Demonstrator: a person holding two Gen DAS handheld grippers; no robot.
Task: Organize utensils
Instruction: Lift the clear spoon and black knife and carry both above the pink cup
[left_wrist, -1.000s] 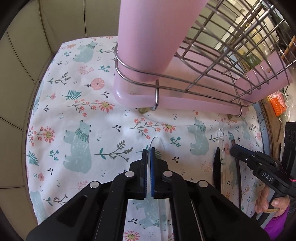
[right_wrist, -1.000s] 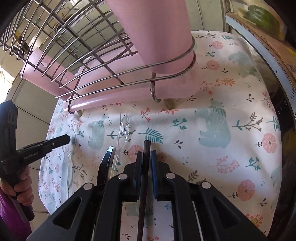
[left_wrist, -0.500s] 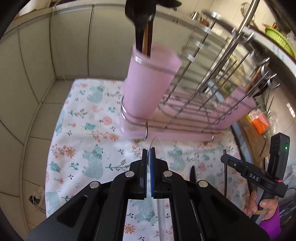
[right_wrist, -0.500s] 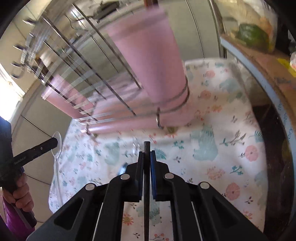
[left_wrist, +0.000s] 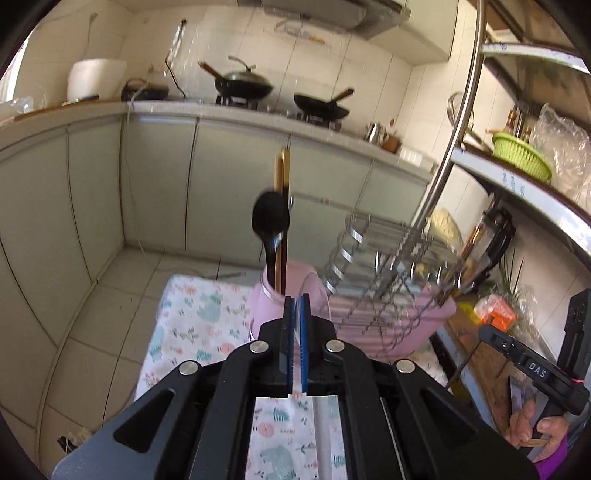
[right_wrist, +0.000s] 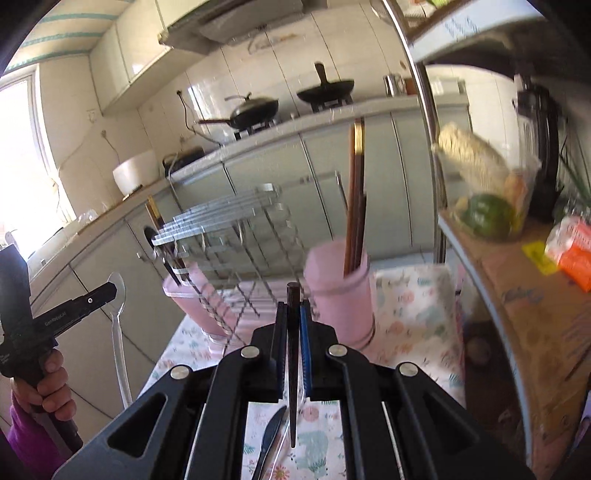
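Note:
My left gripper (left_wrist: 296, 302) is shut on a clear plastic spoon (left_wrist: 320, 301), also seen from the right wrist view (right_wrist: 119, 321), raised in front of the pink utensil cup (left_wrist: 269, 299). The cup holds a black spoon (left_wrist: 269, 221) and brown chopsticks (left_wrist: 282, 206). My right gripper (right_wrist: 293, 306) is shut on a dark chopstick (right_wrist: 292, 354), lifted level with the pink cup (right_wrist: 338, 295). The right gripper shows in the left wrist view (left_wrist: 532, 369), and the left gripper in the right wrist view (right_wrist: 66, 314).
A wire dish rack (left_wrist: 391, 266) on a pink tray stands beside the cup on the floral cloth (left_wrist: 192, 306). A black knife (right_wrist: 271, 435) and a clear utensil lie on the cloth below. A shelf with vegetables (right_wrist: 491, 218) is at right.
Both grippers have risen from the cloth, carrying the clear spoon and the chopstick up to about the cup's rim height. The views now look across the kitchen.

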